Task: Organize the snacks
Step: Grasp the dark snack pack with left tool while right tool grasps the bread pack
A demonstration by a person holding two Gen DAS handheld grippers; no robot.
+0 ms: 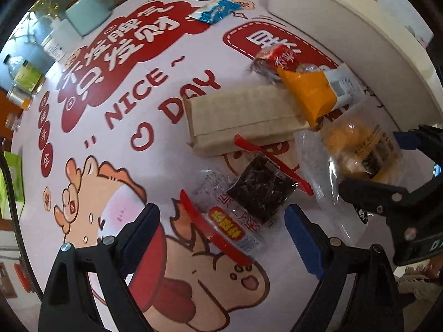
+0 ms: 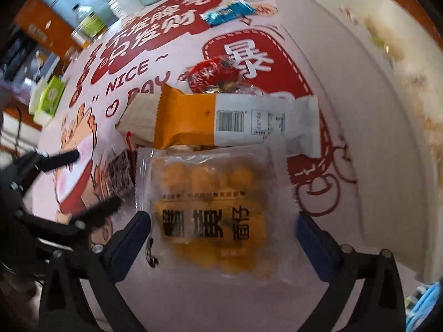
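Snacks lie on a printed table cover. My left gripper (image 1: 221, 235) is open just above a clear packet with red edges and a dark snack (image 1: 260, 191). My right gripper (image 2: 224, 238) is open around a clear packet of yellow balls (image 2: 210, 207); it also shows in the left wrist view (image 1: 360, 152), with the right gripper (image 1: 387, 166) at it. Beyond lie an orange and white packet (image 2: 216, 119), a red wrapped snack (image 2: 210, 74), a beige box (image 1: 238, 116) and a blue packet (image 1: 216, 9).
A white tray (image 1: 346, 27) runs along the right side of the table; its inside (image 2: 387, 96) is blurred. A teal box (image 1: 85, 13), bottles (image 1: 25, 72) and a green box (image 2: 51, 96) stand at the far left edge.
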